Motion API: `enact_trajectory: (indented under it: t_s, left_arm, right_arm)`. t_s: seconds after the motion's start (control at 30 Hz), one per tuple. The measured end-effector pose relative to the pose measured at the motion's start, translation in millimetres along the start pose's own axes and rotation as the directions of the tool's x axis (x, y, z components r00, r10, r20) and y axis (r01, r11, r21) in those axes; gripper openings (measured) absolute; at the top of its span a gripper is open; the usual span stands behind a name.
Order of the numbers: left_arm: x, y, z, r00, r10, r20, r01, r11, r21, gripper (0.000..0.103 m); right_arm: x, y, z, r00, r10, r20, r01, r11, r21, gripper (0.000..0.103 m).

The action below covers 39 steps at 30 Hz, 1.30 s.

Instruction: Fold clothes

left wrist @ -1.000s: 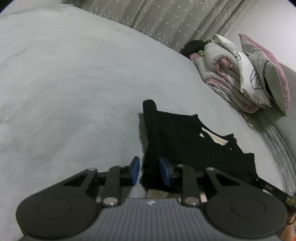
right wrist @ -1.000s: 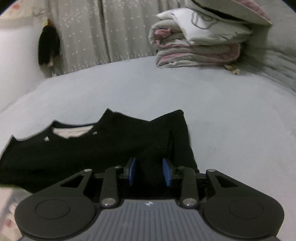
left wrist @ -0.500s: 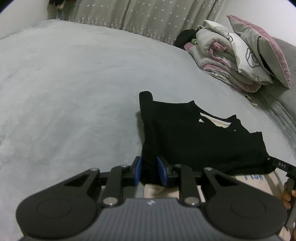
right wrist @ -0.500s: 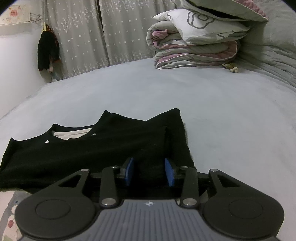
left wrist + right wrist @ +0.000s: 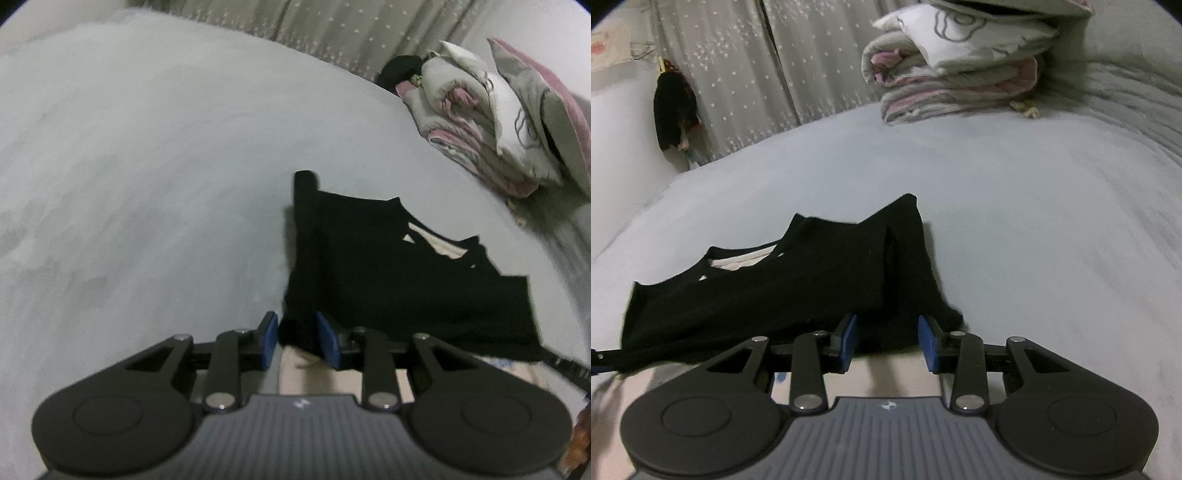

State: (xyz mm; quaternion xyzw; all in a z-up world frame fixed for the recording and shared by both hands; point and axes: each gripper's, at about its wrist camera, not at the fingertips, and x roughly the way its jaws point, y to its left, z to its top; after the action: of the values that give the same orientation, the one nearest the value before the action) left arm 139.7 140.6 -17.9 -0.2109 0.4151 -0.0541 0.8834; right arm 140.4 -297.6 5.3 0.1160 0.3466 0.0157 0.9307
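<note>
A black garment (image 5: 388, 277) (image 5: 812, 288) lies flattened on the grey bed (image 5: 129, 184), its neckline showing a pale lining. My left gripper (image 5: 297, 332) is at the garment's near left corner. Its jaws are opening, and a bunch of black fabric still fills the narrow gap between the blue pads (image 5: 267, 338). My right gripper (image 5: 888, 336) is shut on a thick fold of the near right corner. A pale printed cloth (image 5: 886, 380) shows under the raised hem.
Folded quilts and pillows (image 5: 498, 122) (image 5: 960, 74) are stacked at the far side of the bed. Dotted curtains (image 5: 738, 74) hang behind. A dark item (image 5: 674, 110) hangs on the wall at left. Bare grey bedding (image 5: 1052, 240) spreads to the right.
The left pads closed in on the garment's corner. The right gripper moved and rolled with its fold still between the pads, and the near hem came off the pale cloth.
</note>
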Motion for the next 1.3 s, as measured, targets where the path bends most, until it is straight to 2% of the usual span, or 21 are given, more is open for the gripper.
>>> enact_trajectory:
  t_s: [0.13, 0.23, 0.37, 0.47, 0.53, 0.6, 0.7, 0.73, 0.87, 1.0, 1.1, 1.17, 1.3]
  left_arm:
    - [-13, 1, 4, 0.999, -0.004, 0.051, 0.008, 0.998, -0.068, 0.027]
    - [-23, -11, 13, 0.992, -0.03, 0.119, 0.037, 0.997, -0.064, 0.027]
    - [-13, -39, 27, 0.99, -0.087, 0.114, 0.086, 0.996, 0.019, 0.027]
    - [6, -62, 22, 0.987, -0.135, 0.084, 0.123, 0.983, 0.137, 0.027]
    - [17, -76, 9, 0.978, -0.198, 0.071, 0.176, 0.955, 0.24, 0.027]
    - [30, -93, -8, 0.97, -0.237, 0.056, 0.202, 0.911, 0.36, 0.027]
    - [46, -118, -28, 0.963, -0.265, 0.037, 0.218, 0.858, 0.464, 0.027]
    - [51, -126, -33, 0.959, -0.28, 0.036, 0.229, 0.844, 0.484, 0.027]
    - [65, -150, -45, 0.948, -0.318, 0.016, 0.254, 0.786, 0.564, 0.028]
    - [80, -173, -55, 0.956, -0.293, -0.02, 0.238, 0.731, 0.639, 0.028]
    - [84, -184, -61, 0.958, -0.288, -0.021, 0.226, 0.704, 0.674, 0.029]
    - [85, -190, -62, 0.959, -0.284, -0.018, 0.219, 0.695, 0.685, 0.03]
    - [86, -203, -69, 0.963, -0.27, -0.002, 0.186, 0.658, 0.73, 0.039]
  right_arm:
    - [-10, -2, 2, 0.999, 0.052, -0.008, -0.052, 0.998, 0.038, 0.038]
    - [-8, -4, 5, 0.995, 0.102, -0.011, -0.101, 0.99, 0.095, 0.038]
    - [6, -2, 6, 0.99, 0.14, 0.001, -0.138, 0.978, 0.154, 0.038]
    - [23, -6, 6, 0.991, 0.132, 0.011, -0.131, 0.969, 0.212, 0.038]
    - [30, -8, 4, 0.991, 0.127, 0.027, -0.13, 0.965, 0.229, 0.038]
    - [36, -9, 2, 0.991, 0.122, 0.048, -0.13, 0.963, 0.236, 0.037]
    - [38, -9, -2, 0.991, 0.105, 0.086, -0.122, 0.967, 0.224, 0.023]
    - [38, -11, -3, 0.99, 0.102, 0.095, -0.121, 0.967, 0.224, 0.018]
    - [37, -21, -5, 0.982, 0.141, 0.124, -0.171, 0.947, 0.271, 0.014]
    - [34, -28, -4, 0.967, 0.198, 0.159, -0.238, 0.922, 0.305, 0.012]
    - [32, -32, -2, 0.954, 0.235, 0.188, -0.286, 0.903, 0.32, 0.012]
    - [31, -35, -2, 0.948, 0.247, 0.202, -0.304, 0.893, 0.333, 0.012]
    - [28, -38, 0, 0.937, 0.266, 0.226, -0.334, 0.873, 0.355, 0.011]
